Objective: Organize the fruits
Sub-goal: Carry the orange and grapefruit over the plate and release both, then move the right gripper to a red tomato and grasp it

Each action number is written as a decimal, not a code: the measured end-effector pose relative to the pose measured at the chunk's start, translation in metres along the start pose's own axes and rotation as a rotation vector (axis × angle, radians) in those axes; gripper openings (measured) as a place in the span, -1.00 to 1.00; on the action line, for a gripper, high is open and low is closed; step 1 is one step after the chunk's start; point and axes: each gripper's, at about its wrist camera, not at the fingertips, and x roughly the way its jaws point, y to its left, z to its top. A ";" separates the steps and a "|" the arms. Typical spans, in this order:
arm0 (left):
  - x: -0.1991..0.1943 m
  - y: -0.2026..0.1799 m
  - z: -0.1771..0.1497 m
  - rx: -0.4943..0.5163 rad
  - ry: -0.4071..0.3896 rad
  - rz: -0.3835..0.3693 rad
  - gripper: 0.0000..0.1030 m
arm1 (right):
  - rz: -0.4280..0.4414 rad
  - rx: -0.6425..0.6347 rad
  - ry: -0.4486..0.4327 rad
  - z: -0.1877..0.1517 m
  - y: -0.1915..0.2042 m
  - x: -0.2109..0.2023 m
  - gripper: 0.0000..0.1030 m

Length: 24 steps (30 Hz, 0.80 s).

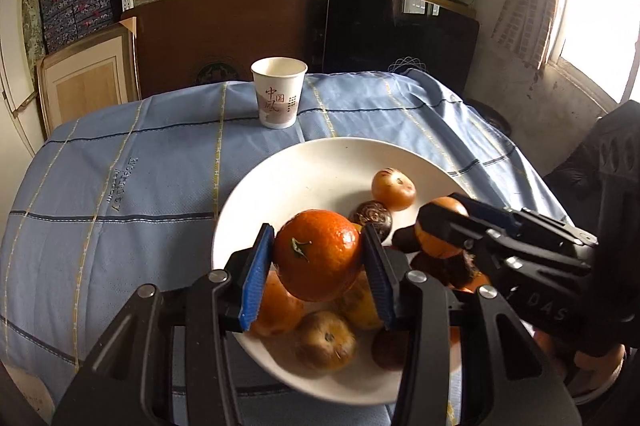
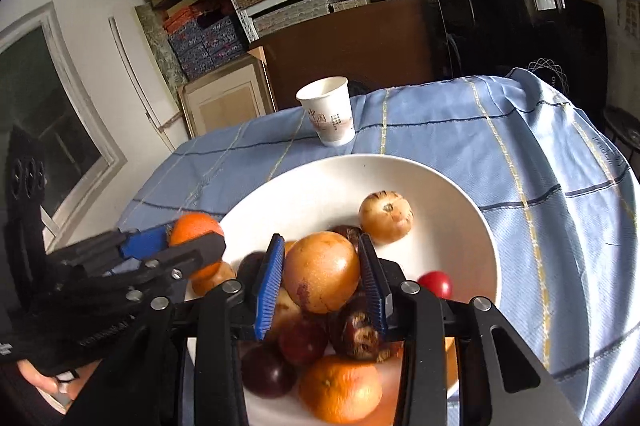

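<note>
A white bowl on the blue cloth holds several fruits. My left gripper is shut on an orange tangerine and holds it above the bowl's near side; it also shows in the right wrist view at the bowl's left rim. My right gripper is shut on a yellow-orange round fruit over the heap of fruit; it shows in the left wrist view at the right. A tan fruit lies apart near the bowl's middle. A small red fruit lies at the right.
A white paper cup stands upright on the cloth beyond the bowl. The blue checked cloth covers the table, whose edges fall away left and right. Shelves of boxes, a brown board and a black panel stand behind.
</note>
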 end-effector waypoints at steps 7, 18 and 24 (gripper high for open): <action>-0.043 -0.001 -0.014 -0.040 -0.112 0.111 0.91 | 0.046 0.029 -0.086 -0.005 -0.004 -0.046 0.20; -0.116 -0.012 -0.129 -0.054 -0.125 0.207 0.91 | 0.169 -0.127 0.075 -0.106 0.035 -0.090 0.35; -0.121 0.003 -0.161 -0.113 -0.072 0.268 0.91 | 0.175 -0.261 0.178 -0.142 0.068 -0.091 0.35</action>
